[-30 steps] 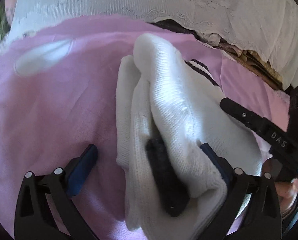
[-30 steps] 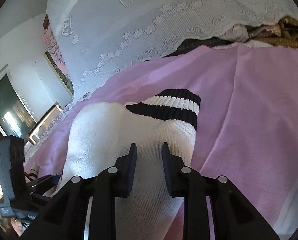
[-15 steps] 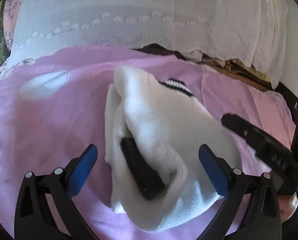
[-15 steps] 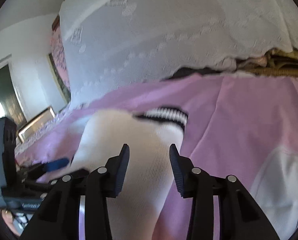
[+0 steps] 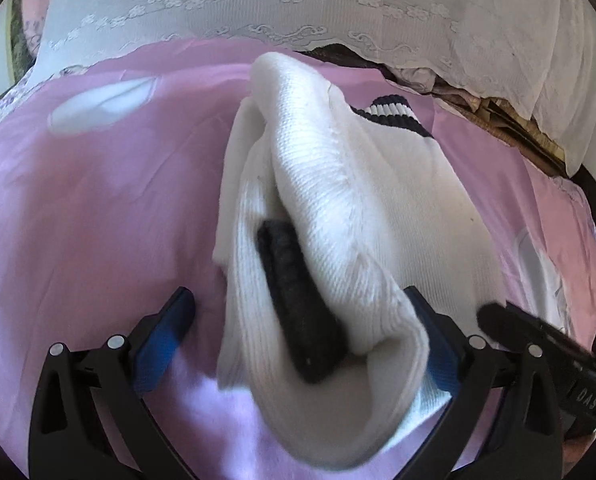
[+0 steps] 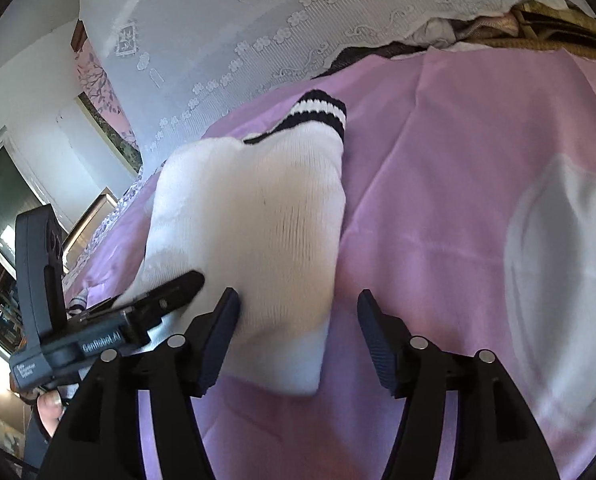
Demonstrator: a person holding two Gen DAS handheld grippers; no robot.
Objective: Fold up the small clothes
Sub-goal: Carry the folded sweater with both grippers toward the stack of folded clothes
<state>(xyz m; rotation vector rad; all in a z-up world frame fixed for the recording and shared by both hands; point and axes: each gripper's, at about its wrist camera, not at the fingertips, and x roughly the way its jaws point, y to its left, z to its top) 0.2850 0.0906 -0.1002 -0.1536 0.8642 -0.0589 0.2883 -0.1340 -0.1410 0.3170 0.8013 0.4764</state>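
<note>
White sock [image 5: 361, 208] w/ dark-striped cuff [image 6: 317, 114] lies bunched on pink sheet [image 5: 98, 200], dark patch showing in its folds. L gripper [image 5: 301, 316]: jaws wide apart, sock between them, draped over R-side finger [image 5: 429, 336]; pads not pressing. R gripper [image 6: 298, 320]: jaws just been opening, now apart; sock's near end between them, against L-side finger [image 6: 222, 328], clear of the other. White lace cloth [image 6: 258, 20] beyond both grippers.
</note>
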